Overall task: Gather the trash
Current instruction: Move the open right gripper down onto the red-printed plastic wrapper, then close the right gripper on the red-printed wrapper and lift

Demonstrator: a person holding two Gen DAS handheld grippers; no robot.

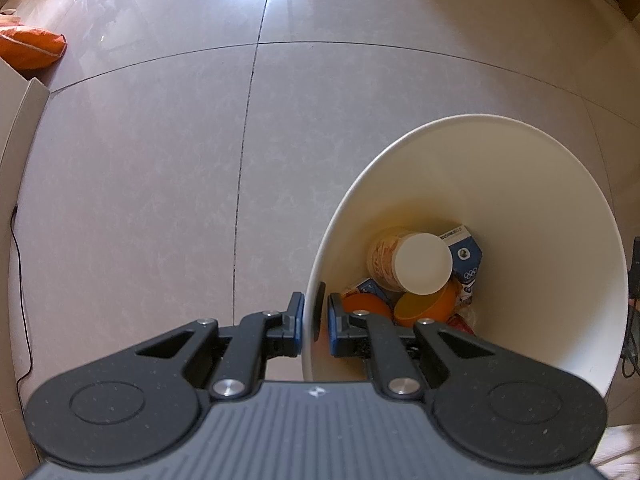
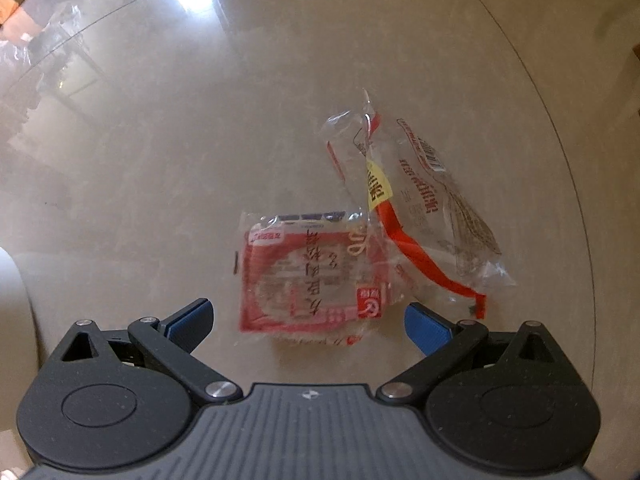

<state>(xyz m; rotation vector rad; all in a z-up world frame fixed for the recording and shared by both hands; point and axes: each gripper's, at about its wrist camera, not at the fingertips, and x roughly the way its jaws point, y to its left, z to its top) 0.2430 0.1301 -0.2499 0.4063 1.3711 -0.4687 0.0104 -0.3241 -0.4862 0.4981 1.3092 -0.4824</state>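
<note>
Blue-padded jaws at work over floor litter and a white bin.

Left gripper [image 1: 311, 316] is clenched on the rim of the white bin [image 1: 520, 184], which holds cups and cartons. Right gripper [image 2: 307, 322] hangs released, jaws spread wide above the red wrapper [image 2: 312, 276] on the tiled floor [image 2: 160, 184]; a clear wrapper [image 2: 424, 196] lies just beside it.
</note>
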